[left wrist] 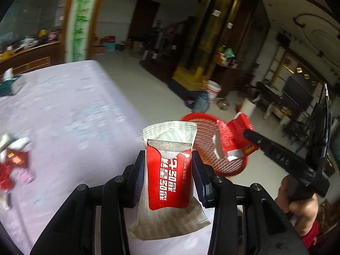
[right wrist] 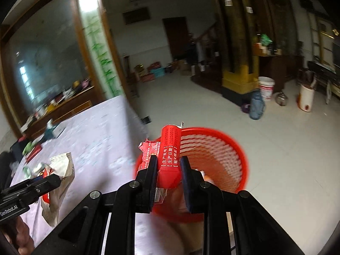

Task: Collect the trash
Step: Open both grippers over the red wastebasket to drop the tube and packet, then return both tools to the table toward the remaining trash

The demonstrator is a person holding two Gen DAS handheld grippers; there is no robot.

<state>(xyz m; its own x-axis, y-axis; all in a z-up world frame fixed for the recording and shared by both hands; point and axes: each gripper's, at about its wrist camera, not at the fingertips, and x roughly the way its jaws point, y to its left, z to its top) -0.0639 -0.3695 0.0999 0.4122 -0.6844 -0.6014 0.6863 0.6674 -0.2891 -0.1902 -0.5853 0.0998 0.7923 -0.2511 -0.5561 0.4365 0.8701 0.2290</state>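
My left gripper (left wrist: pixel 169 165) has its jaws pressed on both sides of a wet-wipe packet (left wrist: pixel 169 176): glossy red front with white lettering, pale striped crinkled film at top and bottom, a flap peeled back near the top. It stands upright above the table (left wrist: pixel 70 114), which wears a pale lilac patterned cloth.

My right gripper (right wrist: pixel 169 165) is clamped on a red carton (right wrist: pixel 170 155), a stiff folded cardboard piece with printed date codes down one face and a torn, ragged edge on its left. It sits over the near rim of the red basket (right wrist: pixel 214 153), a round plastic bin with a mesh wall standing on the light tiled floor just beside the table edge.

The left view shows the carton (left wrist: pixel 233 140) side-on against the basket (left wrist: pixel 204 146), plus more red wrappers (left wrist: pixel 14 163) lying blurred on the cloth at far left. The right view alone looks into the basket's depth, and shows the packet (right wrist: pixel 60 178) hanging from the left gripper (right wrist: pixel 50 180).
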